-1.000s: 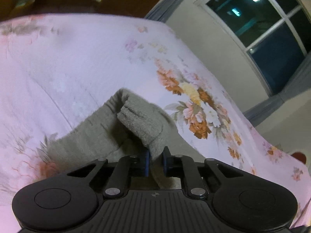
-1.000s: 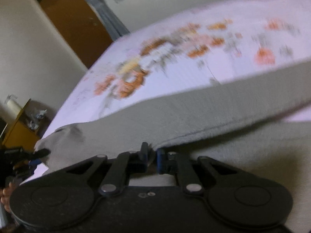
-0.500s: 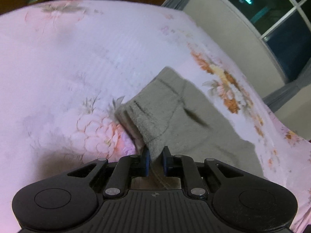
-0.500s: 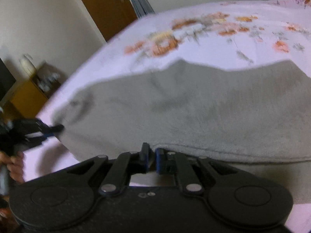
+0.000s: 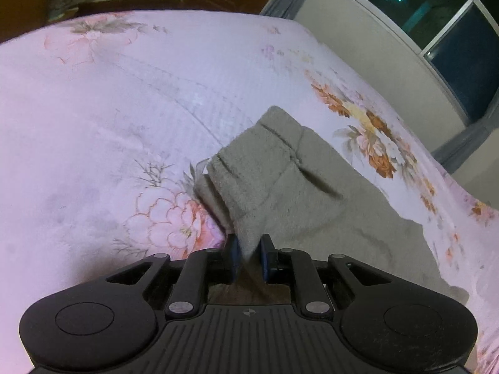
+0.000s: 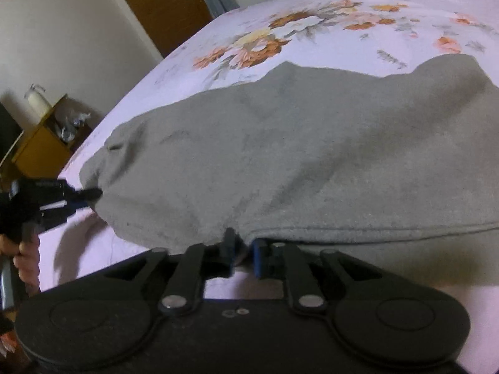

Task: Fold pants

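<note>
The grey fleece pants [image 5: 280, 184] lie on the floral bedspread [image 5: 124, 109], one layer folded over another. My left gripper [image 5: 248, 257] is shut on a gathered corner of the pants near the cuff. In the right wrist view the pants [image 6: 296, 155] spread wide across the bed. My right gripper [image 6: 242, 254] is shut on the near hem of the top layer. The left gripper [image 6: 87, 194] shows at the far left of that view, pinching the pants' left corner.
The bedspread [image 6: 312, 31] is pink with orange flowers. A dark window [image 5: 436, 21] and curtain stand to the right. A brown door [image 6: 162, 3] and a yellow side table [image 6: 40, 149] with a white bottle stand left of the bed.
Both grippers have carried the held layer across and down; the pants now lie flatter and spread on the bed. Both stay shut on the fabric.
</note>
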`<state>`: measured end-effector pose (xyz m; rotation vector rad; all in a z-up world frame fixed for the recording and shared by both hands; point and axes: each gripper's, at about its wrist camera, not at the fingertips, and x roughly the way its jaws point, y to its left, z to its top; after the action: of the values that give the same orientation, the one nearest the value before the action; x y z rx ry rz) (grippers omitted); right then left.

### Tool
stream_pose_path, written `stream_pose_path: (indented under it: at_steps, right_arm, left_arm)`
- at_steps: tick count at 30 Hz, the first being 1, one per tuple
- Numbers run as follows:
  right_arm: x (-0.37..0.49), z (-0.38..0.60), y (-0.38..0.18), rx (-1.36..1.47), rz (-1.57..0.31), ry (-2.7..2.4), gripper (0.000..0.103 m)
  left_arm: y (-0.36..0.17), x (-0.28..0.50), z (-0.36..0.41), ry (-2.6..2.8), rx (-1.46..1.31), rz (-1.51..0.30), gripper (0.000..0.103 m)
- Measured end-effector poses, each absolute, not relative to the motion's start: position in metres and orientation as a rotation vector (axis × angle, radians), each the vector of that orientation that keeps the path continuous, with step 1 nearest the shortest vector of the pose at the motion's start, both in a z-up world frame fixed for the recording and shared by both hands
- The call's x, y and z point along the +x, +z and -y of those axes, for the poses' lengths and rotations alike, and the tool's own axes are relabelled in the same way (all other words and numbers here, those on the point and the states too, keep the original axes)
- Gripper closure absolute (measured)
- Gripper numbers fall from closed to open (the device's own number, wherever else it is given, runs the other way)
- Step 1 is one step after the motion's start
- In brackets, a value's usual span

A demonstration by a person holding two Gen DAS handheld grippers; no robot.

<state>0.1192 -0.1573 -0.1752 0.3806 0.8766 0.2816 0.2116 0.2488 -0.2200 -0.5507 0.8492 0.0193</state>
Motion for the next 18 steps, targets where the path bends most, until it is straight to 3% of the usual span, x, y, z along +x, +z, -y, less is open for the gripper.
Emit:
stream_pose_path:
  at_steps: [8, 14, 18]
  right_arm:
    - [0.083, 0.215, -0.153, 0.391, -0.836, 0.166, 0.069]
    - [0.059, 0.288, -0.159, 0.464, -0.846, -0.025, 0.066]
    - [0.050, 0.328, -0.170, 0.530, -0.834, -0.105, 0.066]
  left_arm:
    - [-0.170, 0.181, -0.194, -0.120, -0.403, -0.795, 0.089]
    - [-0.190, 0.189, -0.112, -0.260, -0.339, -0.901, 0.089]
    - [-0.213, 0.190, -0.102, -0.226, -0.351, -0.945, 0.089]
